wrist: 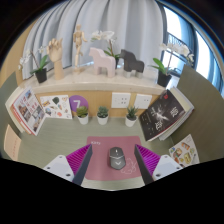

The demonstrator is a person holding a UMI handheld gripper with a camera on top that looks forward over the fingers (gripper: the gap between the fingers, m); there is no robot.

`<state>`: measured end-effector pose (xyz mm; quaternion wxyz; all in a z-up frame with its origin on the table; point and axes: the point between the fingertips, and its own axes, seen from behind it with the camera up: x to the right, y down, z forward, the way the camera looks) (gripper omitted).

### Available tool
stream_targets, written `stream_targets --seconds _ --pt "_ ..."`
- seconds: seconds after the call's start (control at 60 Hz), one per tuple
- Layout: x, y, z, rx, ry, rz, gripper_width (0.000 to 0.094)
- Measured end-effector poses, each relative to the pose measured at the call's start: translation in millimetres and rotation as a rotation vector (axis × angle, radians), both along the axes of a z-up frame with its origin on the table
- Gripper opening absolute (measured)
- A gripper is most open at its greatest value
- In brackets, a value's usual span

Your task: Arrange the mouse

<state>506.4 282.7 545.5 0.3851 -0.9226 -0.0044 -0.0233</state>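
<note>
A small grey mouse (117, 158) lies on a pink mouse mat (100, 163) on the desk, between my two fingers with a clear gap at each side. My gripper (113, 167) is open, its magenta pads (79, 161) standing left and right of the mouse. The mouse rests on the mat on its own.
Beyond the mat, three small potted plants (102, 115) stand in a row before a white shelf (100, 82) with figurines, a toy piano and plants. Magazines (27, 112) lean at the left; a dark book (160, 120) and a leaflet (184, 152) lie at the right.
</note>
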Motion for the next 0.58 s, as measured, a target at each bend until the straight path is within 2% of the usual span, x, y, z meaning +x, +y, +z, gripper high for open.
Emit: stream_targets --seconds 0.217,0.583 --pt "-61 -61 84 0.093 0.037 -0.002 0.0858" --pt "-153 -179 115 0.111 0.051 -0.012 0.0854"
